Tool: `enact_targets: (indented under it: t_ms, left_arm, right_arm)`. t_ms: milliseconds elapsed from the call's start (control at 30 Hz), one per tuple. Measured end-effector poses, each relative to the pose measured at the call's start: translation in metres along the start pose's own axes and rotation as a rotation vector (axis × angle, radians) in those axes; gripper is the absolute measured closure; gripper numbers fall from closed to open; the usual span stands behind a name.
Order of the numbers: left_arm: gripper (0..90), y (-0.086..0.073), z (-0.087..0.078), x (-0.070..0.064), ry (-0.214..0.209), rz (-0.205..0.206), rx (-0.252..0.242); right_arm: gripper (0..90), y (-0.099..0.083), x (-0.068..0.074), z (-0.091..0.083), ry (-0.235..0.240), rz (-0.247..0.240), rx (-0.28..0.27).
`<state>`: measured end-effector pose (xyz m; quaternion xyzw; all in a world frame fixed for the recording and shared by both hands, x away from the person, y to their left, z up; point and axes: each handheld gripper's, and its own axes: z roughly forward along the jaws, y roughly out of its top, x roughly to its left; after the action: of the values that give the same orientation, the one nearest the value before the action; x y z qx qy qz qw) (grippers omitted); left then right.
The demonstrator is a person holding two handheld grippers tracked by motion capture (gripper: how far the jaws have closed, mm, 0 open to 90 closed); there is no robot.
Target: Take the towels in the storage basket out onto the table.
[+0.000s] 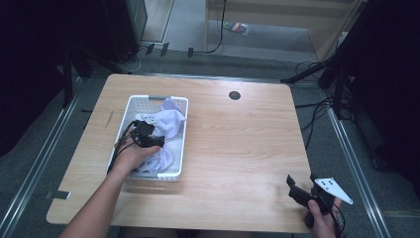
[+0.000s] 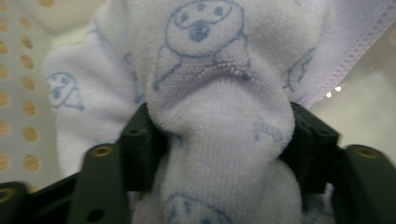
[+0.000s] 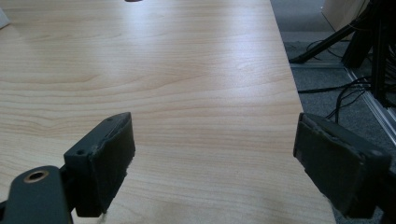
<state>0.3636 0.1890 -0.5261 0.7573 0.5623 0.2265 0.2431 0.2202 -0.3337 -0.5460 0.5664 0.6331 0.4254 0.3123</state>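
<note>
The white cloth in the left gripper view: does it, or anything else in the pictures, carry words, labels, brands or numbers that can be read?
No text can be read for certain.
Cloth: blue cartoon faces, plus a small blue mark that may be lettering, too blurred to read.
Basket, table, right gripper: no writing visible.
Coloured item on the floor: too small to tell.

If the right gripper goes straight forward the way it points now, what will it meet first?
Probably nothing soon. The right gripper is open and holds nothing, and ahead of its jaws lies bare table. The way looks free as far as the right gripper view shows. How high it is over the wood is unclear.
</note>
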Motion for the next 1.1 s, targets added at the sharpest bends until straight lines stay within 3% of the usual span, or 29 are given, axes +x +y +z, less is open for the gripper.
enact_targets:
  t_ms: [167,333,567,667,867,1100]
  left_arm:
    - [53.4,0.002,-0.002,0.001,0.012,0.009,0.003]
    - [56.8,0.005,-0.006,0.006,-0.011,-0.024,0.006]
    - [57.4,0.009,-0.018,0.01,-0.044,-0.013,-0.015]
    - [57.6,0.012,-0.024,0.013,-0.062,-0.028,-0.046]
    - [57.7,0.014,-0.037,0.016,-0.05,-0.059,-0.116]
    - [57.8,0.022,-0.063,0.022,-0.044,-0.085,-0.205]
  right_arm:
    - [12.7,0.0,0.0,0.0,-0.001,0.001,0.0]
    - [12.7,0.0,0.0,0.0,0.001,0.004,0.0]
    - [12.7,0.0,0.0,0.0,0.003,0.005,-0.001]
    - [12.7,0.0,0.0,0.0,0.003,0.003,-0.001]
    - [12.7,0.0,0.0,0.0,0.001,0.003,0.001]
    - [12.7,0.0,0.0,0.0,0.001,0.003,0.001]
